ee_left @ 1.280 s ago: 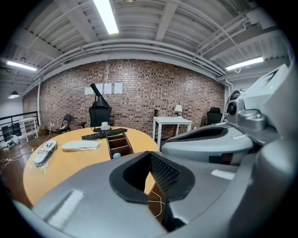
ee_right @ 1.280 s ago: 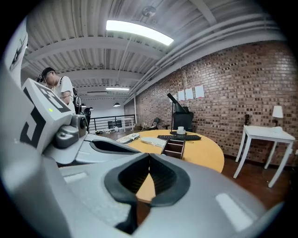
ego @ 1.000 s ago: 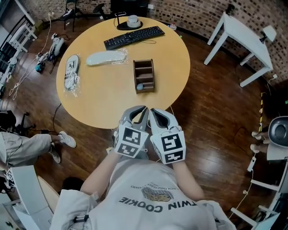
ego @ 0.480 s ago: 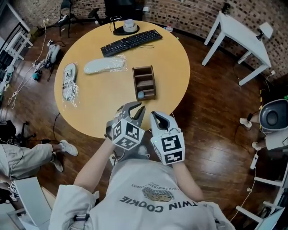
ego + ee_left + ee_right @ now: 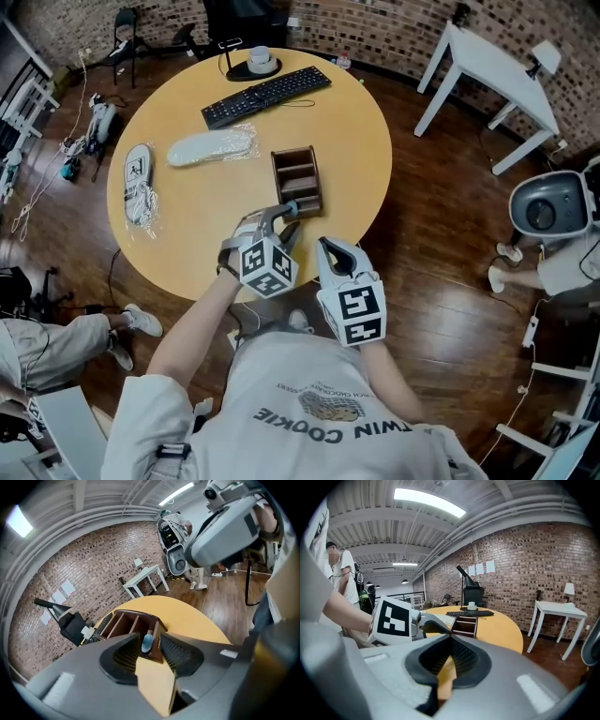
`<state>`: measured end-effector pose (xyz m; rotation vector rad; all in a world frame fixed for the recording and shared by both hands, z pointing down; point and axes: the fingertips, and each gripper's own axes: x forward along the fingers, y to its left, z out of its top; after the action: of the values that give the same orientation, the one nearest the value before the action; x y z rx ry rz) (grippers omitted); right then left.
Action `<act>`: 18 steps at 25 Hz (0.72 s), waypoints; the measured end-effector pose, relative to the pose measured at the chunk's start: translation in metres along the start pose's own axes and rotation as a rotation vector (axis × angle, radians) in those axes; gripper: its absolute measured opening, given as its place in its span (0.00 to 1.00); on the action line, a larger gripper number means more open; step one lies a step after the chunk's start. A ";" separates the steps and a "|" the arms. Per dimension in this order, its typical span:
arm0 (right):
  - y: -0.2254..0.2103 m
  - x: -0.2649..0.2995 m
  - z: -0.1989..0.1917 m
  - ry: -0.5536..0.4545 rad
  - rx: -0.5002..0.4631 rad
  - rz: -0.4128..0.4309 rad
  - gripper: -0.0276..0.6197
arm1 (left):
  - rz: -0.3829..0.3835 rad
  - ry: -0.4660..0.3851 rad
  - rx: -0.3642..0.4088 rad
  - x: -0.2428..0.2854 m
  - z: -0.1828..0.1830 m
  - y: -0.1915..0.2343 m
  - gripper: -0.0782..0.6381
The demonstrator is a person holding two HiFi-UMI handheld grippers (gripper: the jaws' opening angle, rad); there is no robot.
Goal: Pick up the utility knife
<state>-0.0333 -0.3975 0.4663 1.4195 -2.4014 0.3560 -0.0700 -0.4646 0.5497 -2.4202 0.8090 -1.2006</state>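
Early in the task, judging by the layout: nothing gripped, nothing lifted. Approach close to made; closing and lifting left to do.

Nearest, at lower centre of the head view: right claw [image 5: 325, 246], tips together on nothing, hanging at the near edge of the table [image 5: 197, 234].

Just above and left of it: left claw [image 5: 283, 218], jaws spread wide, just been opening, pads bare.

Straight ahead of those tips, in the left gripper view: pale blue end of the utility knife [image 5: 147, 642]. Framed in the gap, yet apparently not between the pads. Stands in the nearest compartment of the brown organizer [image 5: 297, 175], at the centre of the head view. Seems to touch neither jaw.

Farther up the frame, well apart from both claws: keyboard [image 5: 265, 96], no part in this.
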 end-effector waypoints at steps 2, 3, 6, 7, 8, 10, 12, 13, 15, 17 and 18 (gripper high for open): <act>-0.003 0.002 -0.005 0.011 0.004 -0.004 0.05 | -0.007 0.017 0.031 0.007 -0.005 0.001 0.31; -0.004 0.003 -0.006 0.013 0.007 -0.006 0.05 | -0.011 0.026 0.046 0.011 -0.007 0.001 0.31; -0.005 0.005 -0.004 0.016 0.014 -0.012 0.05 | -0.019 0.044 0.084 0.018 -0.012 0.001 0.31; -0.006 0.007 -0.006 0.019 0.016 -0.012 0.05 | -0.020 0.048 0.091 0.021 -0.013 0.001 0.31; -0.006 0.008 -0.006 0.022 0.017 -0.013 0.05 | -0.022 0.051 0.098 0.023 -0.013 0.002 0.31; -0.008 0.009 -0.006 0.024 0.016 -0.015 0.05 | -0.021 0.055 0.120 0.028 -0.012 0.002 0.31; -0.010 0.009 -0.006 0.026 0.019 -0.021 0.05 | -0.017 0.049 0.139 0.030 -0.010 0.003 0.23; -0.011 0.008 -0.006 0.028 0.021 -0.025 0.05 | -0.016 0.046 0.145 0.031 -0.009 0.003 0.22; -0.015 0.007 -0.006 0.029 0.024 -0.036 0.05 | -0.017 0.043 0.145 0.031 -0.008 0.004 0.21; -0.018 0.007 -0.004 0.027 0.024 -0.047 0.05 | -0.013 0.043 0.139 0.031 -0.009 0.005 0.21; -0.019 0.007 -0.005 0.027 0.023 -0.049 0.05 | -0.010 0.043 0.138 0.030 -0.010 0.006 0.21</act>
<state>-0.0192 -0.4099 0.4740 1.4712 -2.3440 0.3892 -0.0652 -0.4882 0.5711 -2.2977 0.7031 -1.2722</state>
